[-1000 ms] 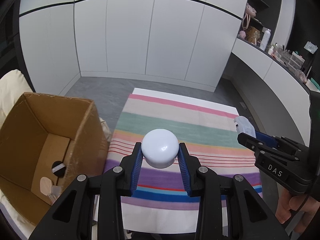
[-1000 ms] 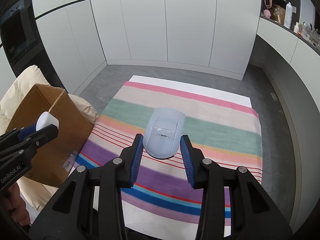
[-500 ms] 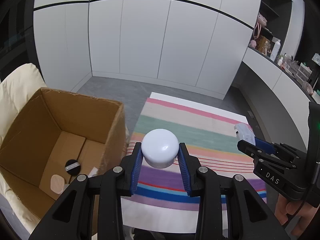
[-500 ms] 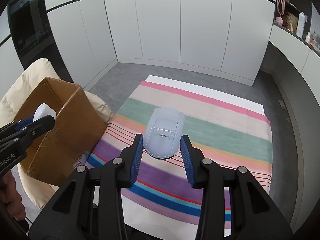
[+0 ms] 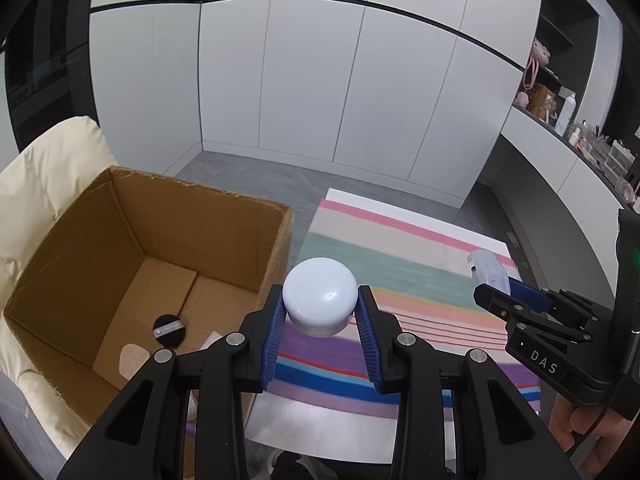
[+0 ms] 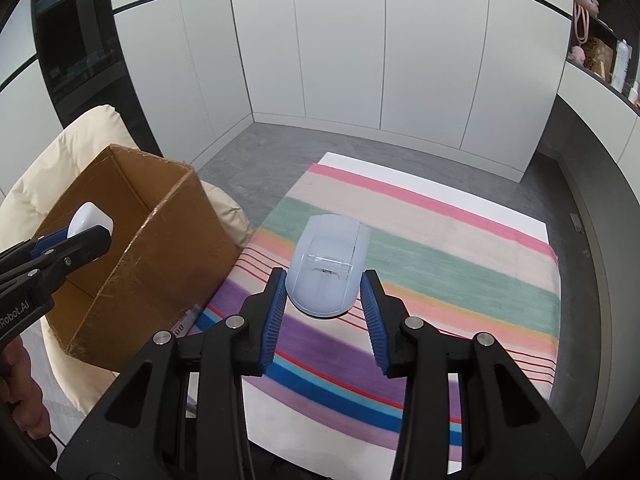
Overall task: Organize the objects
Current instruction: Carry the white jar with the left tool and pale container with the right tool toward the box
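Striped rug [image 5: 420, 264] – right gripper [image 5: 516, 300] labelled "DAS".

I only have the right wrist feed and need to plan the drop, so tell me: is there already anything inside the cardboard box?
Observer: Yes. The left wrist view looks into the cardboard box; a black round puff lies on its floor.
Operator: Anything else down there?
Observer: A pale beige oval pad lies just beside the puff, partly hidden behind the left gripper.
Operator: From my side the white knob looks like it is over the box. Is it?
Observer: The white round knob is clamped between the left gripper's blue pads; in that view it sits just past the box's right wall, with the striped cloth behind it.
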Available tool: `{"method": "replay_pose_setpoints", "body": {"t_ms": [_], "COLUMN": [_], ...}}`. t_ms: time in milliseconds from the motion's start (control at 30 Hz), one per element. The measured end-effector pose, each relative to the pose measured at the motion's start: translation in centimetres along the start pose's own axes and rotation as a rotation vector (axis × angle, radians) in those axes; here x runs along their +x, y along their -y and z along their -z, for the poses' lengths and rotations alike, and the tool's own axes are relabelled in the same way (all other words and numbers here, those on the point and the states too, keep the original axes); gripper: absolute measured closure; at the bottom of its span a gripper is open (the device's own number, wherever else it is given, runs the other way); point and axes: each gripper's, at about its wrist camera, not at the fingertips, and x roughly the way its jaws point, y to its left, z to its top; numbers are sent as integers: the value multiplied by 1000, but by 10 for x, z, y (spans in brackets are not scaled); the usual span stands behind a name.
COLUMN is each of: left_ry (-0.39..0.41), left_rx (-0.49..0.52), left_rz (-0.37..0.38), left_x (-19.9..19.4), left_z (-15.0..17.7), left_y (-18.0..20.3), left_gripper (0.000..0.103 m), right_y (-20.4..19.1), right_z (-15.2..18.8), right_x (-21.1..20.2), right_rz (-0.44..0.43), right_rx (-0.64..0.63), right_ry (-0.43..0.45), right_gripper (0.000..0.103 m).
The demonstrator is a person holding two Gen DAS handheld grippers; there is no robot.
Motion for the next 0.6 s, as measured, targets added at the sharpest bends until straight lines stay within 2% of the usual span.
{"method": "replay_pose_setpoints", "body": {"t_ms": [600], "left_ry": [2], "left_rx": [-59], "left_rz": [-78], "left_x": [-6], "left_z": [5], "left_y": [-49], "left_gripper": [68], "right_y": [-45], "right_z": [-9], "right_x": [6], "right_rz": [-48], "right_rx": [-55], "right_ry": [6], "right_gripper": [63]}}
